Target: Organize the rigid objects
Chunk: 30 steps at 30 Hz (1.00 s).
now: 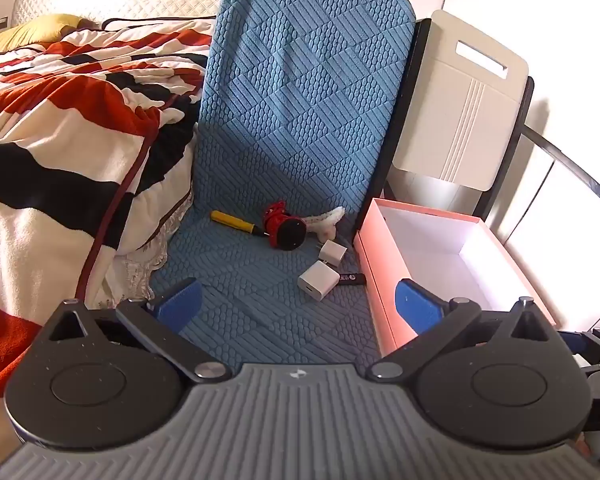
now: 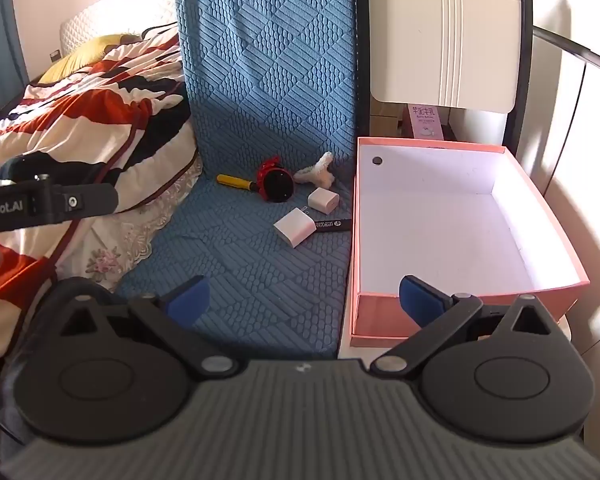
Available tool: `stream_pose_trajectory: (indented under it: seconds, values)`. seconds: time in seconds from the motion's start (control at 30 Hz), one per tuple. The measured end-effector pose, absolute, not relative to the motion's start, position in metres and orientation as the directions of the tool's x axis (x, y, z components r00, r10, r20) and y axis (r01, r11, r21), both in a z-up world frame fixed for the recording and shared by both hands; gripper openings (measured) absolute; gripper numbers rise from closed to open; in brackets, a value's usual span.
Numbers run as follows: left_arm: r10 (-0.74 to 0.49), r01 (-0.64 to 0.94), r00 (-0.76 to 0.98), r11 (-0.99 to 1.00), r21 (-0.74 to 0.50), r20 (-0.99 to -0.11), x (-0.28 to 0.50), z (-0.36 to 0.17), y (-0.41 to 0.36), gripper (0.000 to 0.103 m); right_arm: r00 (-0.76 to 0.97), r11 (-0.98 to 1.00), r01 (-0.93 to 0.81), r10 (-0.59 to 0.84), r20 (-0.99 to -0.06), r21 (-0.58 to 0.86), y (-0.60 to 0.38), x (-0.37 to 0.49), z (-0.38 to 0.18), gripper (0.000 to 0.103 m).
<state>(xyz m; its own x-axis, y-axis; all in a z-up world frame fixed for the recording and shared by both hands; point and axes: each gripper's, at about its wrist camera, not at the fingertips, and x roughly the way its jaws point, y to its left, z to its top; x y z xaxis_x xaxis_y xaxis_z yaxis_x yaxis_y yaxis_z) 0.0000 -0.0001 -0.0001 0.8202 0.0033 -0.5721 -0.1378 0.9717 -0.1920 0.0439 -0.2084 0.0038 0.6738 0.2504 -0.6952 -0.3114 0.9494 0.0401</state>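
On the blue textured mat [image 1: 276, 312] [image 2: 252, 276] lie a yellow-handled screwdriver [image 1: 236, 223] [image 2: 236, 181], a red and black round gadget [image 1: 282, 228] [image 2: 274, 185], a white coral-like piece [image 1: 326, 222] [image 2: 316, 172], two white charger cubes [image 1: 318, 274] [image 1: 333, 251] [image 2: 295, 227] [image 2: 323, 200] and a black stick [image 1: 350, 279] [image 2: 332, 225]. An empty pink box [image 1: 380, 280] [image 2: 452, 216] stands to their right. My left gripper [image 1: 298, 304] and right gripper [image 2: 304, 300] are both open and empty, held short of the objects.
A bed with a red, black and white blanket [image 1: 60, 128] [image 2: 92, 112] lies to the left. A white folding chair back [image 1: 460, 100] [image 2: 444, 32] stands behind the box. The left gripper's body [image 2: 44, 204] shows at the left of the right wrist view.
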Motion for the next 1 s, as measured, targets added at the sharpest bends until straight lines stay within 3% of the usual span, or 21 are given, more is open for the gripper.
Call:
stream_pose_trajectory:
  seconds: [1.0]
  values:
    - [0.004, -0.147, 0.819, 0.968, -0.204, -0.573, -0.002, -0.004, 0.000, 0.103, 0.651, 0.967, -0.252, 0.196, -0.733, 0.034, -0.214, 0.045, -0.009, 0.103]
